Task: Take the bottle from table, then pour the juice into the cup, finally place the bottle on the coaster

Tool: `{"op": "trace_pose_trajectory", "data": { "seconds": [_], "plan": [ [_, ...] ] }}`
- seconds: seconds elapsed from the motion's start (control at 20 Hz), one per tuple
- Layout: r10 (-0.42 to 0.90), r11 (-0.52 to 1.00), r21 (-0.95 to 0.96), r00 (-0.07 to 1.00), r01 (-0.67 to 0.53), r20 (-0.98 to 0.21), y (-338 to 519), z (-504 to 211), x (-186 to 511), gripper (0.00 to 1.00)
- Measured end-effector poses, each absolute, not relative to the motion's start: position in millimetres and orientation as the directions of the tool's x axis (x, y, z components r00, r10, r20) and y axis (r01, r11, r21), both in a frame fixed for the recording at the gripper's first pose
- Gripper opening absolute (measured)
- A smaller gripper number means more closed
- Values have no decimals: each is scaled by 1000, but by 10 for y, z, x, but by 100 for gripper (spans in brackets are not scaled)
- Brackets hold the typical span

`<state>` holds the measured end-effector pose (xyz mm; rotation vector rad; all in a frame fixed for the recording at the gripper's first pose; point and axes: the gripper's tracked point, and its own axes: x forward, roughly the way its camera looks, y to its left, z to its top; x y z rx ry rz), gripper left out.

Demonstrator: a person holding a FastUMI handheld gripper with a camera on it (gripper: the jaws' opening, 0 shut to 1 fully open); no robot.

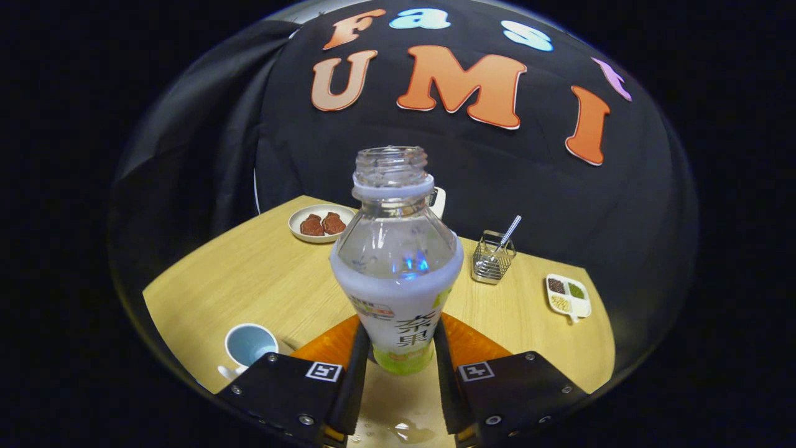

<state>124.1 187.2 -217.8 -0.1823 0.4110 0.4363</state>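
Observation:
An open, uncapped plastic bottle with a white label stands upright between my two fingers. My gripper is shut on the bottle, both pads pressing on its lower body. Its upper part is clear and looks empty of juice. An orange coaster lies under and behind the bottle's base; I cannot tell whether the bottle rests on it. A white cup with a light blue inside stands on the table just left of my left finger.
On the wooden table beyond the bottle sit a white plate with brown snacks, a wire holder with a utensil, and a small divided dish to the right. A wet patch lies between my fingers' bases.

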Motion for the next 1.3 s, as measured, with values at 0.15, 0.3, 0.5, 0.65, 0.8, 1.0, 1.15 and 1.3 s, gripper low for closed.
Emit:
{"op": "trace_pose_trajectory", "data": {
  "seconds": [0.15, 0.3, 0.5, 0.65, 0.8, 1.0, 1.15, 1.3],
  "plan": [
    [367, 911, -14, 824, -413, -431, 1906, -2319, 1447, 53],
    [360, 915, -1, 820, -403, -446, 1938, -2471, 1573, 53],
    [348, 924, 31, 805, -381, -481, 1944, -2761, 1660, 54],
    [338, 926, 17, 805, -378, -487, 1930, -2878, 1692, 53],
    [338, 925, 17, 799, -380, -498, 1945, -2973, 1693, 56],
    [324, 931, 19, 802, -364, -502, 1922, -2983, 1661, 66],
    [304, 934, -4, 798, -358, -520, 1870, -2971, 1584, 84],
    [304, 936, 4, 802, -352, -515, 1821, -2818, 1451, 98]
  ]
}}
